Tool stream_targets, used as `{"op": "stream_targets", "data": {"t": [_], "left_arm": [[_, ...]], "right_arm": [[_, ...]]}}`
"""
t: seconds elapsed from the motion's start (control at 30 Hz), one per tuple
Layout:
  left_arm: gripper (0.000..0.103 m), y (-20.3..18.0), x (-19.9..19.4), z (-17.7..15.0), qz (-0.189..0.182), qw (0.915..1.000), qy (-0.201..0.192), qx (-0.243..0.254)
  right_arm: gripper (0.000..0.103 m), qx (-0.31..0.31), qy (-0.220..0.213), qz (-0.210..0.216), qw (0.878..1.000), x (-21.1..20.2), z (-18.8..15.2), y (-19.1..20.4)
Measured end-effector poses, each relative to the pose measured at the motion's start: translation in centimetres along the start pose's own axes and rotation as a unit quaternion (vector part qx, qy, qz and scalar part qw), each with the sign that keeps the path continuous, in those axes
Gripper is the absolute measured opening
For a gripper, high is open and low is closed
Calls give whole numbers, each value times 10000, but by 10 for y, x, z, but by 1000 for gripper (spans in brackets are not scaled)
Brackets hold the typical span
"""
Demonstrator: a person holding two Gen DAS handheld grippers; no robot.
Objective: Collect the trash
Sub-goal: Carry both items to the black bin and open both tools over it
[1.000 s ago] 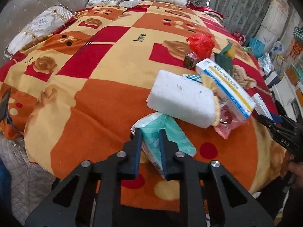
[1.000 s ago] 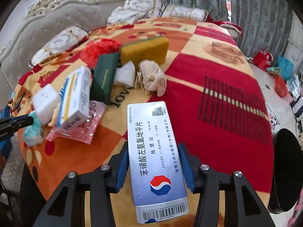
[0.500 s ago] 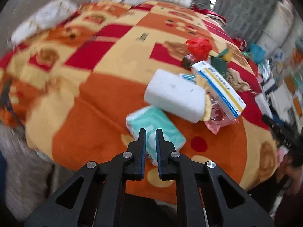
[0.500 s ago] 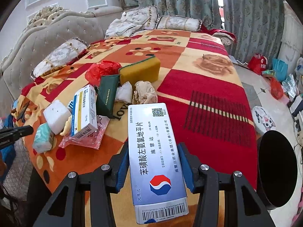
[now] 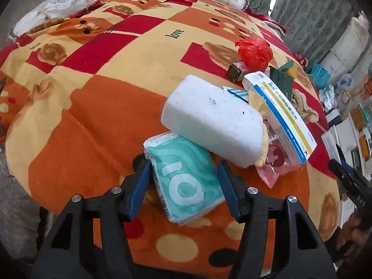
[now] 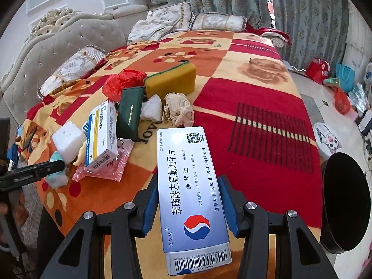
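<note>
Through the left wrist camera, the left gripper is standing spread wide around a teal tissue pack that is lying near the front edge of the blanket; its blue pads are sitting just beside the pack's long sides, and whether they are touching it I cannot tell, so this pick looks begun but not closed. A white foam block is resting on the pack's far end, which may drag when the pack is lifted. Beyond it a medicine box, a pink wrapper, a red plastic bag and a small tin are all lying on the bed. Through the right wrist camera, the right gripper is clamping a long blue-and-white pill box by its sides and holding it above the blanket edge, with a black bin standing just to its right, below the bed. In this view a yellow sponge, a dark green packet, a white tissue wad and a crumpled beige rag are also waiting on the blanket. Judging from this, the job is in its early part: one item is in hand and ready to drop, one is being framed for a grasp, and nearly the whole pile is left to gather.
</note>
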State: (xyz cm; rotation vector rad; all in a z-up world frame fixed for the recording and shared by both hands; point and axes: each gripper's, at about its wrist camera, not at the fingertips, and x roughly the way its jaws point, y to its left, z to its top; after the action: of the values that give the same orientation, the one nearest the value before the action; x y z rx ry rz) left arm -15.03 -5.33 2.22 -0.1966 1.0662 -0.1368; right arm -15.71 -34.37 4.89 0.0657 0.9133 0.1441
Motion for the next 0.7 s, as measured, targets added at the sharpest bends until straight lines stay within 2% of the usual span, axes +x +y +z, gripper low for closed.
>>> {"op": "stream_targets", "data": {"t": [0.07,0.13,0.2,0.33,0.47,0.7], "left_arm": [[50,1,0,-1,-23,9999,9,97],[37,2,-3,-2,-74,9997,83,209],[34,5,-10,-5,-234,9993,223,178],[31,1,-43,-12,-432,9980,253,377],[31,-21,-68,-14,-637,9954,179,696],[32,-102,-71,-10,-1059,9841,57,1428]], "right_arm": [[48,-2,6,32,10000,1,0,0],[48,-14,16,52,10000,3,-1,1],[48,-31,-13,32,10000,2,-1,2],[48,-7,-108,24,9999,-5,-1,-2],[48,112,-234,-9,9997,-16,-2,-13],[48,522,-377,-295,9975,-37,-10,-52]]}}
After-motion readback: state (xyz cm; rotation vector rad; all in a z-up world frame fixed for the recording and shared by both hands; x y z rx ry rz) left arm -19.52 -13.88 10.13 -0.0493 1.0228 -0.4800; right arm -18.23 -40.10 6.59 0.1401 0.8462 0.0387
